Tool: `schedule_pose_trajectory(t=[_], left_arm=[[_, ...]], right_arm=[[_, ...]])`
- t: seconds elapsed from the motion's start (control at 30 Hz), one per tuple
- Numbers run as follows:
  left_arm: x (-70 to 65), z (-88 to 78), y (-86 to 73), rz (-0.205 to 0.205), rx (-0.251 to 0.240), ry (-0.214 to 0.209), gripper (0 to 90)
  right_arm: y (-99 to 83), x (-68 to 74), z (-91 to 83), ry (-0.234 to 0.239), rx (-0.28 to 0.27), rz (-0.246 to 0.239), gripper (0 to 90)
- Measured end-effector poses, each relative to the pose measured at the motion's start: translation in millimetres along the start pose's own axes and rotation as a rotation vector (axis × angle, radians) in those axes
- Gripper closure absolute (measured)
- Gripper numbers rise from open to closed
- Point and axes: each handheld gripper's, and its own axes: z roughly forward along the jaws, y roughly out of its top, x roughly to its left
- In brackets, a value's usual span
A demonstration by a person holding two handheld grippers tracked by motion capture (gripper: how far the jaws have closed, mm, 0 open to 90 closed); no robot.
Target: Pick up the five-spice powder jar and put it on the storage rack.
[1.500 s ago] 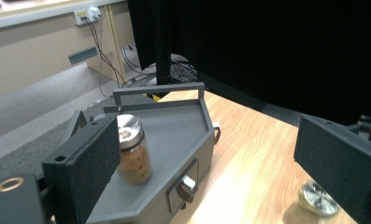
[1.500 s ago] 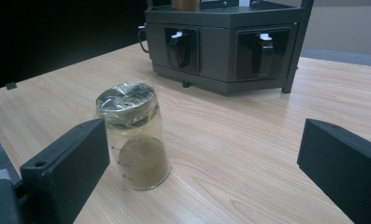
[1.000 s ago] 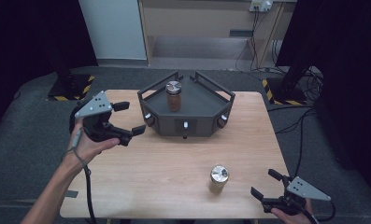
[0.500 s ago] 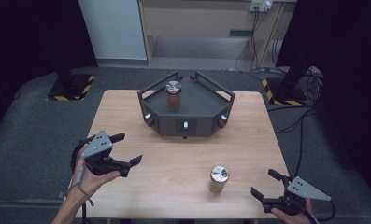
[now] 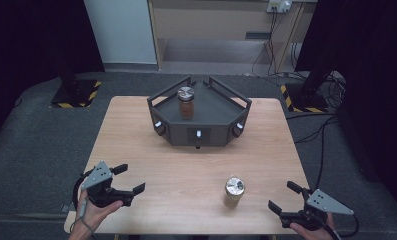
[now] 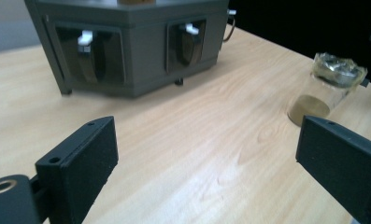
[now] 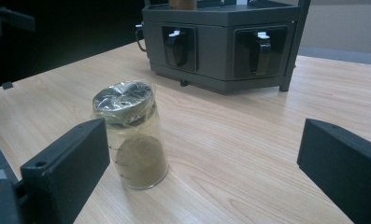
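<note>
Clear glass jar (image 5: 234,192) with foil-wrapped lid and brownish powder stands upright on pale wooden worktop (image 5: 186,165), near front edge, between both claws. Left claw (image 5: 127,179) apart, empty; right claw (image 5: 284,197) apart, empty, nearer. Likely risk: crooked approach clipping slick glass, tipping jar or nudging it off.

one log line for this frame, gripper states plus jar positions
left gripper: open, empty | right gripper: open, empty | clear jar: upright on table | brown jar: on grey stand
</note>
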Motion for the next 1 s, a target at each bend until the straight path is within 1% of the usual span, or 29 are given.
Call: schedule_pose_trajectory(t=[0.03, 0.1, 0.23, 0.27, 0.37, 0.5, 0.53, 0.57, 0.6, 0.63, 0.77, 0.87, 1.0], left_arm=[[-0.5, -1.9, -4.4, -0.004, -0.002, 0.005, 4.8], [4.3, -7.5, -15.0, -0.013, -0.007, -0.012, 4.6], [6.4, -12.6, -26.1, -0.033, -0.021, -0.013, 4.4], [6.3, -12.9, -27.2, -0.038, -0.017, -0.014, 4.4], [4.8, -12.0, -27.3, -0.025, -0.004, -0.013, 4.0], [4.6, -9.1, -28.1, -0.024, -0.001, -0.032, 4.0], [4.2, -8.7, -27.6, -0.015, 0.001, -0.036, 3.9], [2.8, -8.8, -26.8, 0.0, 0.004, -0.032, 3.9], [2.0, -8.9, -26.5, 0.006, 0.004, -0.03, 3.9], [2.9, -9.4, -26.5, 0.007, 0.001, -0.037, 3.8], [4.8, -11.7, -28.3, 0.006, -0.014, -0.046, 3.7], [4.1, -12.1, -28.2, 0.009, -0.015, -0.044, 3.4], [3.1, -10.8, -28.2, -0.006, -0.016, -0.038, 1.0]], right_arm=[[0.3, 0.2, -0.1, -0.002, 0.003, 0.0, 3.0], [0.4, 0.2, -0.1, -0.002, 0.004, 0.001, 3.0], [0.6, 0.2, -0.1, 0.002, 0.004, -0.002, 3.0], [0.5, 0.1, -0.1, 0.004, 0.004, -0.003, 3.0], [0.7, -0.1, 0.1, 0.005, 0.005, -0.002, 3.0], [1.1, 0.3, 0.3, 0.006, 0.009, -0.004, 3.0], [1.2, 0.4, 0.3, 0.006, 0.008, -0.005, 3.0], [1.2, 0.6, 0.4, 0.006, 0.009, -0.006, 3.0], [1.3, 0.6, 0.5, 0.005, 0.01, -0.005, 3.0], [1.4, 0.5, 0.6, 0.005, 0.01, -0.006, 3.0], [1.7, 0.3, 1.1, 0.007, 0.012, -0.008, 3.0], [1.8, -0.2, 1.6, 0.009, 0.014, -0.009, 3.0], [2.1, -0.3, 2.0, 0.009, 0.016, -0.009, 2.9]])
